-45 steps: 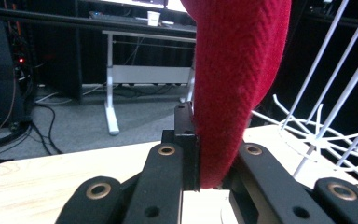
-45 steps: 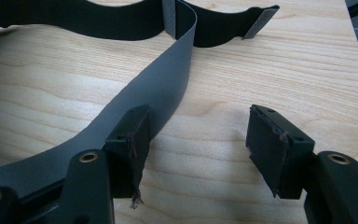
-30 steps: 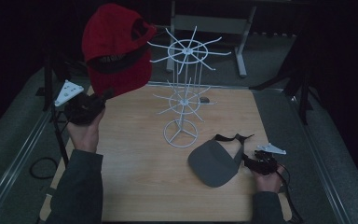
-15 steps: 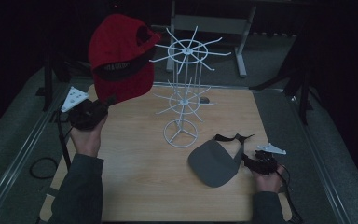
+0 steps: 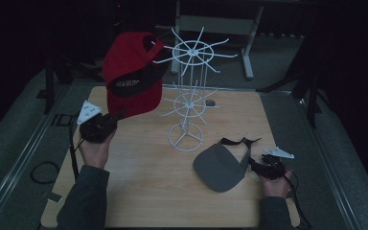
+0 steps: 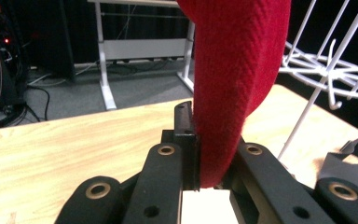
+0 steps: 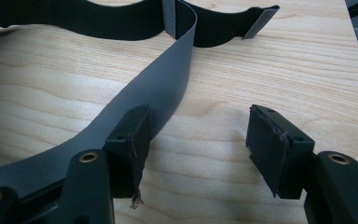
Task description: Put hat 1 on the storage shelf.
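Red cap (image 5: 132, 72) clamped in left tool (image 5: 106, 123), now lower, nearer white rack (image 5: 188, 96), right tool (image 5: 264, 165) open, unmoved

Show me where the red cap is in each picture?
High view: the red cap hangs upper left, beside the white rack, its edge held by the left gripper.
Left gripper view: top centre, running down between the jaws.
Right gripper view: not in it; the grey visor lies there.
Shared landmark: the wooden table.
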Demonstrator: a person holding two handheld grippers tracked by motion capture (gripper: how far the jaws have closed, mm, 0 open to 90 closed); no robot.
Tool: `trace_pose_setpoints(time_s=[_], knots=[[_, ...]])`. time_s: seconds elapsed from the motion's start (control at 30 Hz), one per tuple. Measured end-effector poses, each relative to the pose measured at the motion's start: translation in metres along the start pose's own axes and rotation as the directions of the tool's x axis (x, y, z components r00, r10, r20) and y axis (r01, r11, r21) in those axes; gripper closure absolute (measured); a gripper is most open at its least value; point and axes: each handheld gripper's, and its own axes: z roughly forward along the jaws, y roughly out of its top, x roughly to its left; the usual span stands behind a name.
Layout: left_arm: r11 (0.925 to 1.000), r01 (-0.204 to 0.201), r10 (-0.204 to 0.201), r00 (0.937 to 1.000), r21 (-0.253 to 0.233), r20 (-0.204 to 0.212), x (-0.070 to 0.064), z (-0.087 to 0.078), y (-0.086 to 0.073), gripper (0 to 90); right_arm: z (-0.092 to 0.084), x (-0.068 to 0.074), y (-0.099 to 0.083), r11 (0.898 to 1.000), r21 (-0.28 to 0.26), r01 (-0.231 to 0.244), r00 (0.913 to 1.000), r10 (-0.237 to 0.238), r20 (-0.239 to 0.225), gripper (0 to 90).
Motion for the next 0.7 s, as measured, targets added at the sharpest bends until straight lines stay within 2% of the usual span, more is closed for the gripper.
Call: trace_pose_setpoints(time_s=[0.23,0.5,0.7], knots=[[0.9994,-0.001,0.001,1.0000,0.034,0.004,0.0005,0.0061,-0.0094,85.1,0.0000,0.0000,0.0000,1.000,0.000,0.000,1.0000,0.000,0.000,39.7],[0.9997,-0.003,0.003,1.0000,0.026,0.008,0.0015,0.0044,-0.0097,83.2,0.0000,0.0000,0.0000,1.000,0.001,0.001,1.0000,-0.001,-0.001,39.7],[1.0000,0.002,-0.002,0.9999,0.004,0.011,0.0027,0.0002,-0.0074,71.0,-0.0001,0.0001,-0.0001,1.000,0.001,0.000,1.0000,0.000,-0.002,39.6]])
